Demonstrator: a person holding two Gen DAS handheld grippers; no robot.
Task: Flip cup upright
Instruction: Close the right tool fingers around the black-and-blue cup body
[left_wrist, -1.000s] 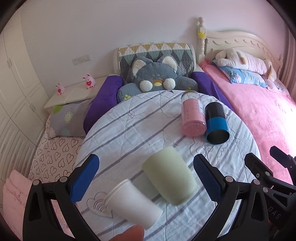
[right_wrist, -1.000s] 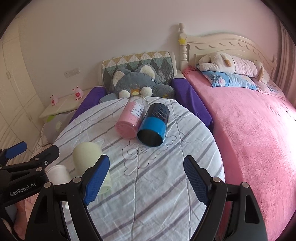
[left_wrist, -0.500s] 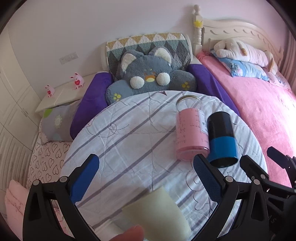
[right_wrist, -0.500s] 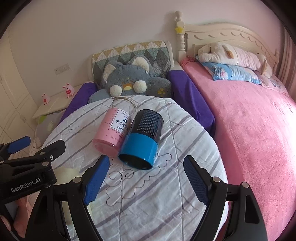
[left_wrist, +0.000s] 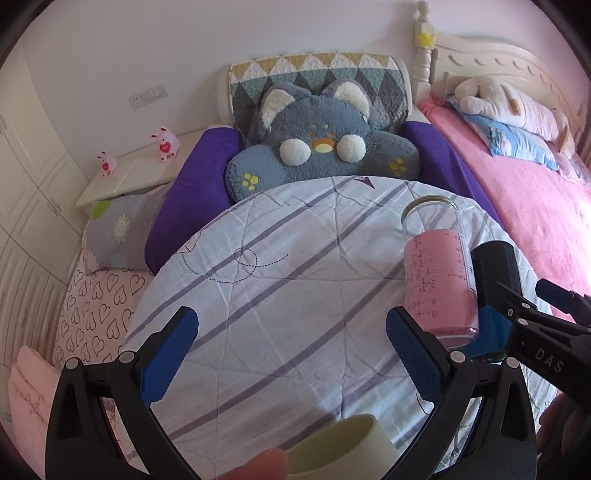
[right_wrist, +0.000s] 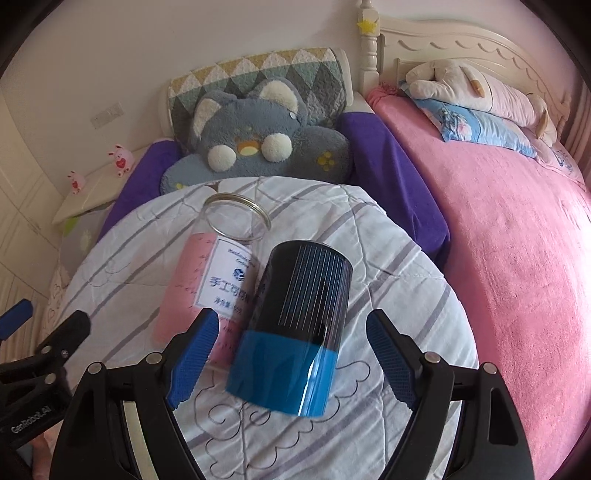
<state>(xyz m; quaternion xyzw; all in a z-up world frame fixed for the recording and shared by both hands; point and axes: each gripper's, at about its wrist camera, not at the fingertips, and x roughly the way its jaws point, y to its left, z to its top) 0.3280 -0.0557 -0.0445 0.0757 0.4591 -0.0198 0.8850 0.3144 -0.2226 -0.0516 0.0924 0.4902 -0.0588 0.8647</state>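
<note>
A black and blue cup (right_wrist: 295, 328) lies on its side on the striped round table (right_wrist: 388, 280), between the fingers of my open right gripper (right_wrist: 291, 362). Beside it on the left lies a pink glass jar (right_wrist: 207, 280), mouth pointing away. In the left wrist view the jar (left_wrist: 439, 280) and the black and blue cup (left_wrist: 495, 273) are at the right, behind the right gripper's arm. My left gripper (left_wrist: 291, 358) is open and empty above the table. A pale green cup (left_wrist: 340, 450) lies at the bottom edge, partly cut off.
A grey plush cushion (left_wrist: 317, 147) and purple bolsters (left_wrist: 188, 192) border the table's far side. A pink bed (right_wrist: 509, 229) lies to the right. A white nightstand (left_wrist: 136, 173) with small pink toys stands at the left. A fingertip (left_wrist: 258, 465) shows at the bottom.
Both grippers have moved forward over the table. The black and blue cup now sits between the right gripper's fingers. The green cup has slid to the bottom edge and the white cup has left the view.
</note>
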